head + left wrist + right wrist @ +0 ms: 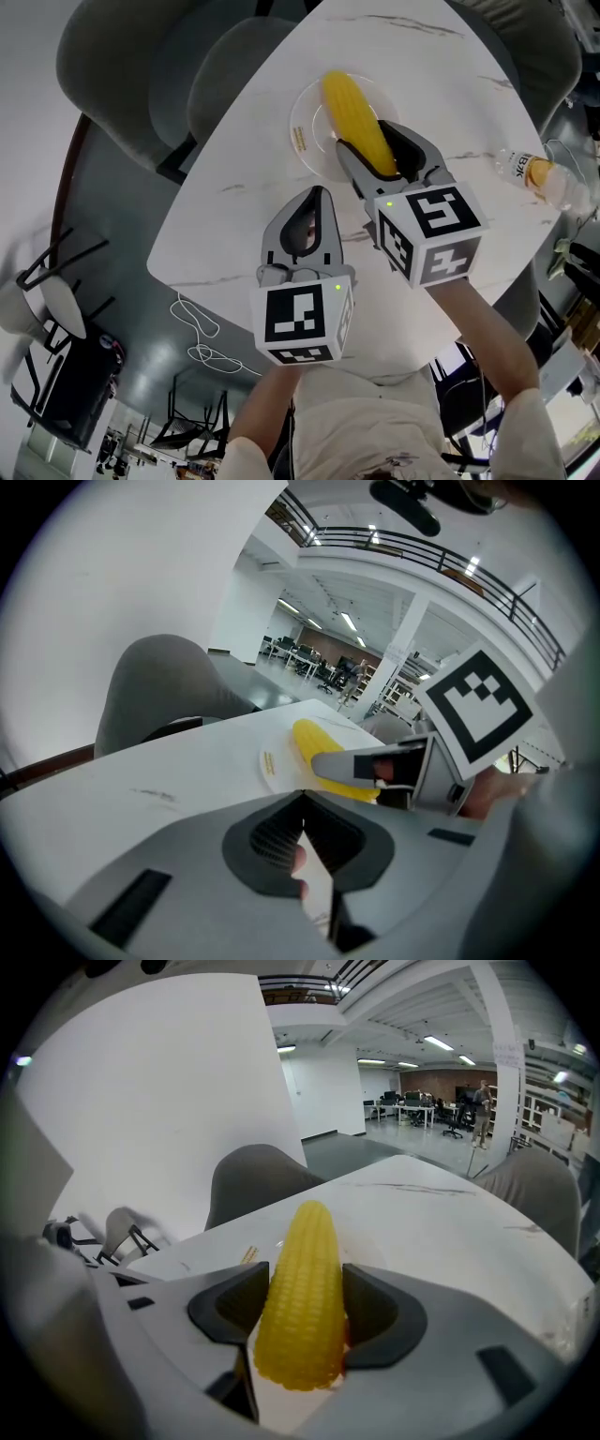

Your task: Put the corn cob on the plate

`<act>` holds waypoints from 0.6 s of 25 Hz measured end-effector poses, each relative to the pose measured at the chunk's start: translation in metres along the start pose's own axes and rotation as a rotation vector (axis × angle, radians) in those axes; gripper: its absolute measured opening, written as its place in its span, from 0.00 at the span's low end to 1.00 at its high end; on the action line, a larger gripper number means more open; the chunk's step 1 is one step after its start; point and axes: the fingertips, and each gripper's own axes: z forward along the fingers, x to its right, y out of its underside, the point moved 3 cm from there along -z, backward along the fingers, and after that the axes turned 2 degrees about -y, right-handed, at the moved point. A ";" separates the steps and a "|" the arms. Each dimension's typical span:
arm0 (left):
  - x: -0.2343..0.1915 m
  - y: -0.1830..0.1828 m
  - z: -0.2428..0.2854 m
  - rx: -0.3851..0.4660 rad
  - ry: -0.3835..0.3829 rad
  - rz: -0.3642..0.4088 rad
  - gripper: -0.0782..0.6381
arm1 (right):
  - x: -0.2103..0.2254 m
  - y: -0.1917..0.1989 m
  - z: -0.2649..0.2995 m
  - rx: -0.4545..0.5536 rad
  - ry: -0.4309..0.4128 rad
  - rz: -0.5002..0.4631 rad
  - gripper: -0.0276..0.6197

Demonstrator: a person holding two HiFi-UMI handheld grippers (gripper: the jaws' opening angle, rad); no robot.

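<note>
Head view: a white marble-pattern table carries a clear round plate near its far side. The corn cob lies lengthwise above the plate, its far end over the plate's middle and its near end between the jaws of the right gripper, which are closed against the cob's sides. Whether the cob touches the plate cannot be told from this view. The left gripper is held over bare table just short of the plate, beside the right gripper, with its jaws brought together to a point and nothing between them. A plastic bottle lies near the table's right edge, well apart from the plate. Grey upholstered chairs stand round the far side, and a white cable lies on the floor below. Left gripper view: the two jaws meet at their tips, with no object held. Beyond them the cob is over the plate, with one finger of the right gripper across its near end. Right gripper view: the cob stands between the two dark jaw pads, clamped on both sides, its tapered end pointing away from the camera over the table towards a grey chair.
</note>
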 end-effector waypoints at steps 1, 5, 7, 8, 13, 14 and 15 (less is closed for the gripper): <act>-0.001 0.000 -0.001 0.001 -0.001 -0.001 0.12 | 0.000 -0.002 0.000 0.007 0.006 -0.011 0.43; -0.003 0.000 -0.004 0.001 -0.006 -0.005 0.12 | -0.007 -0.010 -0.005 0.076 0.013 -0.074 0.43; -0.001 -0.004 -0.006 0.013 -0.007 -0.007 0.12 | -0.009 -0.013 -0.010 0.086 0.012 -0.088 0.43; 0.000 -0.006 -0.007 0.019 -0.007 -0.006 0.12 | -0.008 -0.013 -0.012 0.088 0.019 -0.091 0.43; 0.007 -0.007 -0.016 0.032 -0.011 0.003 0.12 | -0.004 -0.012 -0.027 0.104 0.038 -0.070 0.43; 0.008 -0.006 -0.018 0.032 -0.013 0.004 0.12 | -0.004 -0.012 -0.031 0.112 0.041 -0.067 0.43; 0.010 -0.005 -0.021 0.032 -0.014 0.004 0.12 | -0.004 -0.013 -0.035 0.120 0.045 -0.066 0.43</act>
